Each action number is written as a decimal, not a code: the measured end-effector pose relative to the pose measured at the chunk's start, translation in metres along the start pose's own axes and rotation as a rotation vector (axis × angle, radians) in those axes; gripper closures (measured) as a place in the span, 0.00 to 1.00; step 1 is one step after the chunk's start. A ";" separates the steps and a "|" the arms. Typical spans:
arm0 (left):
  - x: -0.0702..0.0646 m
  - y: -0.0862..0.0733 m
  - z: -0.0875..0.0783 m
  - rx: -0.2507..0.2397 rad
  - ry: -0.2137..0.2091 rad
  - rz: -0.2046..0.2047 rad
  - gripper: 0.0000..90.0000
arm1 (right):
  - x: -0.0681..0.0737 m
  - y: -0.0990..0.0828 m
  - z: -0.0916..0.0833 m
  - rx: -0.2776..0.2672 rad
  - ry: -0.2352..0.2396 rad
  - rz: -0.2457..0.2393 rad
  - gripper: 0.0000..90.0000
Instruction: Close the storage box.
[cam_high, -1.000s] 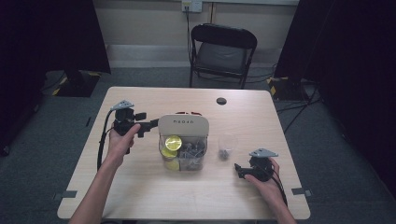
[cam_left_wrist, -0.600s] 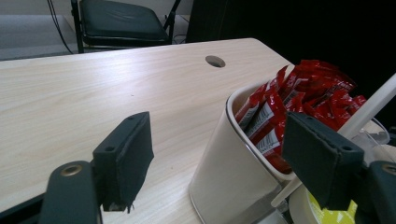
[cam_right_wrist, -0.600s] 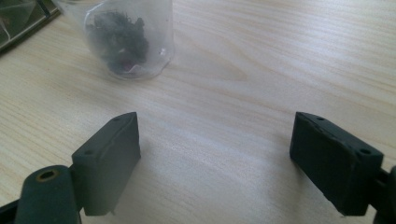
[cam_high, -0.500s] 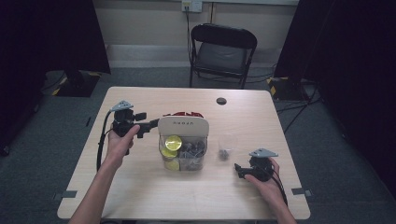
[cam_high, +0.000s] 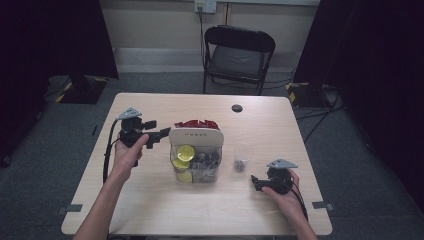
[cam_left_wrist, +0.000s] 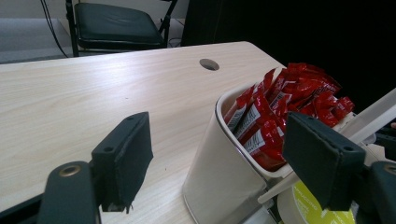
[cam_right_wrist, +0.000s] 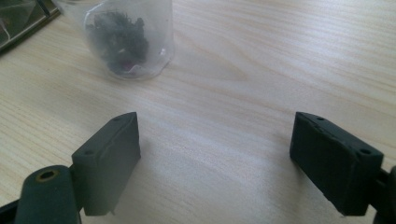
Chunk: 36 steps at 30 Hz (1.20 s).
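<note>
1. Left gripper (cam_high: 161, 133): jaws stand apart with no pad pressing on anything; it sits at the left of the table (cam_high: 165, 210), aimed right at the white caddy (cam_high: 195, 136); whether the tips touch the caddy cannot be told.
2. Left gripper view: the caddy's rounded white wall (cam_left_wrist: 219, 186) lies just beyond the spread jaws; red sachets (cam_left_wrist: 289, 102) stand packed in its far compartment; a yellow lid (cam_left_wrist: 303, 205) shows beside the right jaw.
3. Caddy location: centre of the table, between the two hands.
4. Right gripper (cam_high: 255, 181): jaws apart, holding nothing; it rests at the near right, pointing left.
5. Right gripper view: a clear cup (cam_right_wrist: 126, 37) with dark contents stands on the wood beyond the left jaw, apart from both pads.
</note>
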<state>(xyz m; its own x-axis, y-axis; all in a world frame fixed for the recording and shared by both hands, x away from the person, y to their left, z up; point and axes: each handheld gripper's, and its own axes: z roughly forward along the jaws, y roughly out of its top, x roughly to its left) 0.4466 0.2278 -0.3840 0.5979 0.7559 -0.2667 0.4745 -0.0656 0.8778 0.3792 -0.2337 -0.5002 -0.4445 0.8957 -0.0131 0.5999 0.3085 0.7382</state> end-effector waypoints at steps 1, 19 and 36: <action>0.000 0.000 0.000 0.001 0.000 0.000 0.26 | 0.000 0.000 0.000 0.000 0.000 0.000 0.17; -0.007 0.000 0.000 0.010 -0.028 0.023 0.24 | 0.000 0.000 0.000 0.000 0.000 0.000 0.17; -0.014 -0.004 0.003 0.042 -0.040 0.042 0.21 | 0.000 0.000 0.000 0.000 0.000 0.000 0.17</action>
<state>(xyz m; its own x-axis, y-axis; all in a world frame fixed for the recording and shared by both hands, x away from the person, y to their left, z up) 0.4387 0.2157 -0.3856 0.6433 0.7250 -0.2462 0.4745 -0.1251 0.8713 0.3792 -0.2337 -0.5003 -0.4444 0.8957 -0.0133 0.5998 0.3086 0.7382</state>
